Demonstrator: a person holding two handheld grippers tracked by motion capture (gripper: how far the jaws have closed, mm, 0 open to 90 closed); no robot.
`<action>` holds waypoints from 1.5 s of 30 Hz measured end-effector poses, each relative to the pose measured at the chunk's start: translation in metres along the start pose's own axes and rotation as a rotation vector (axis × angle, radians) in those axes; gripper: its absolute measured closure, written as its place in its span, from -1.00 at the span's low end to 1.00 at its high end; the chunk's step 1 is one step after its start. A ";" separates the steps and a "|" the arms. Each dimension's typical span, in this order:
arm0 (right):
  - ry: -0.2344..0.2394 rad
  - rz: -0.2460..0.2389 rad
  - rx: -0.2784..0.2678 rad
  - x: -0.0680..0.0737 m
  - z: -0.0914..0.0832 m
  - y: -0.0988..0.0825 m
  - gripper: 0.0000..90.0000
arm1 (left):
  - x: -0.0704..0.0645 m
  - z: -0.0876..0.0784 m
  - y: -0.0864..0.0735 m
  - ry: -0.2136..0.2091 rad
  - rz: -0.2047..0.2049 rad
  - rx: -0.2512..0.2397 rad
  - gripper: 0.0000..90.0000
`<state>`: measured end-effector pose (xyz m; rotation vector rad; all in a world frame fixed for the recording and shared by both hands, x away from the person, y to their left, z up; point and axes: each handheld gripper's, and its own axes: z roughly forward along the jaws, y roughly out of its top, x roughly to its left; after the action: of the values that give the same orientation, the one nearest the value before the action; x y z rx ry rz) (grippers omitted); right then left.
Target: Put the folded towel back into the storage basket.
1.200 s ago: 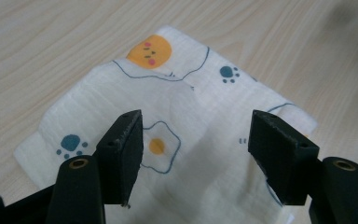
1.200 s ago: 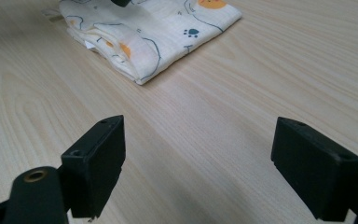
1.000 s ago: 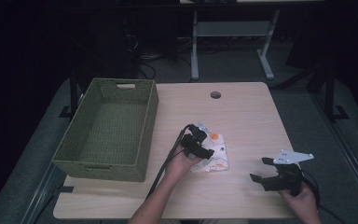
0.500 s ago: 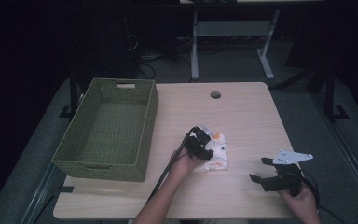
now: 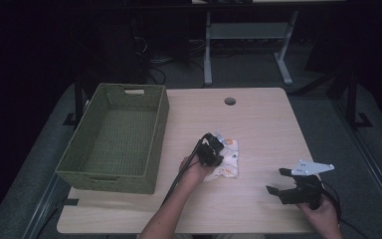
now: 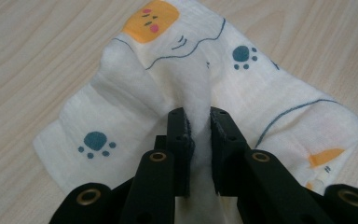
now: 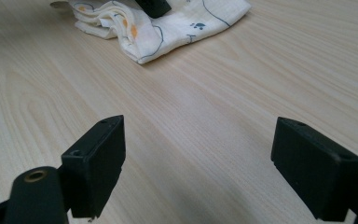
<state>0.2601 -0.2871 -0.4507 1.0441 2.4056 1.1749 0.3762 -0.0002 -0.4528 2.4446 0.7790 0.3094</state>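
A small white cloth [image 5: 227, 162] printed with blue paw marks and orange faces lies folded near the middle of the wooden table [image 5: 258, 119]. My left gripper [image 5: 215, 151] points down onto it. Its jaws have just been closing and now pinch a raised fold of the cloth [image 6: 168, 70] between the pads, so the left gripper [image 6: 198, 119] is shut on it. My right gripper [image 5: 277, 181] rests low at the table's front right, open wide with nothing between its fingers. In the right gripper view the right gripper [image 7: 198, 140] faces bare wood, with the cloth [image 7: 163, 25] farther off.
A green woven basket [image 5: 79, 164] stands at the table's left side, with nothing inside it. A round cable hole [image 5: 230, 101] sits near the far edge. Dark floor and a metal frame [image 5: 248, 35] lie beyond the table.
The left gripper's jaws have come together on a fold of the cloth. Both hands have stayed where they were.
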 end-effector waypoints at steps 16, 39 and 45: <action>-0.002 0.006 -0.003 -0.003 -0.001 -0.001 -0.61 | 0.004 -0.010 0.004 -0.014 0.002 0.028 0.81; -0.005 0.006 0.000 -0.004 -0.001 -0.001 -0.62 | 0.004 -0.062 0.020 -0.041 0.046 0.002 0.81; -0.005 0.008 0.000 -0.004 0.000 -0.001 -0.61 | 0.003 -0.076 0.023 -0.044 0.058 -0.004 0.81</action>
<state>0.2621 -0.2908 -0.4518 1.0563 2.4000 1.1732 0.3617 0.0188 -0.3770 2.4648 0.6897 0.2780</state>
